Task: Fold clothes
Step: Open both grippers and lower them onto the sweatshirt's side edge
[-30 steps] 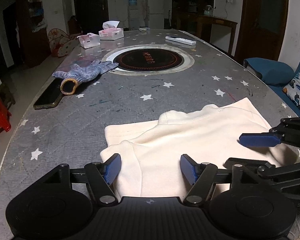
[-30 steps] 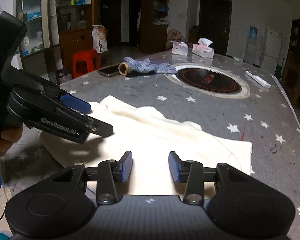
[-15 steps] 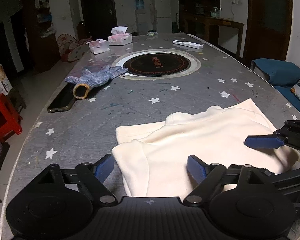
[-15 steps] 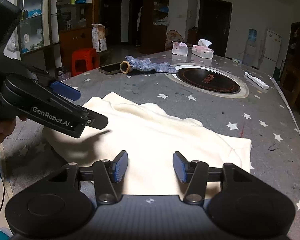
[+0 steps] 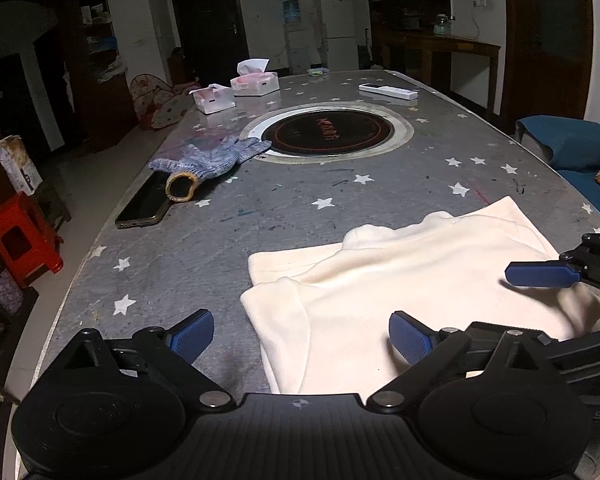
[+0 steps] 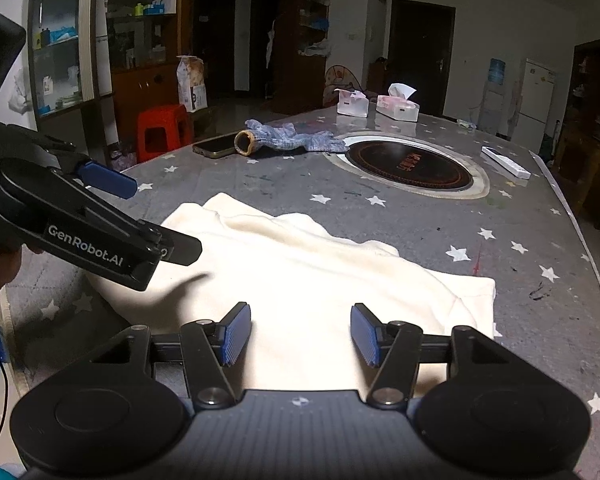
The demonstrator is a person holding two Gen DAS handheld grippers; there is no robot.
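Both sets of jaws are standing wide open and gripping nothing. We are holding the left gripper (image 5: pixel 300 338) over the near left edge of the garment (image 5: pixel 400 280), its left pad (image 5: pixel 192 334) above bare table (image 5: pixel 220 240) and its right pad (image 5: pixel 408 342) above cloth. We are holding the right gripper (image 6: pixel 300 338) over the same garment (image 6: pixel 300 272), with cloth visible between and under both pads. In the left view the right gripper is entering at 3 o'clock; in the right view the left gripper is entering at 9 o'clock.

The garment is lying partly folded on the near end of the table, at 5 o'clock from the round hob (image 5: pixel 326 134). A glove (image 5: pixel 208 160) and a phone (image 5: pixel 142 202) are lying well apart from it, toward 10 o'clock in the left view.

Handling, as we are judging it:
- The fabric looks thick, soft and fleecy, so it is likely light and limp. It will sag and drape once lifted and will not hold a crease unaided.
- The nap should offer good friction to the ribbed pads, so slipping is unlikely.
- Several layers are stacked at the fold, so a pinch may catch one layer only.

Where to grip: we are recommending the layered corner at the left edge (image 5: pixel 256 300) for the left gripper and the matching near-right edge (image 6: pixel 476 312) for the right gripper. Both pads should close over every layer before lifting.
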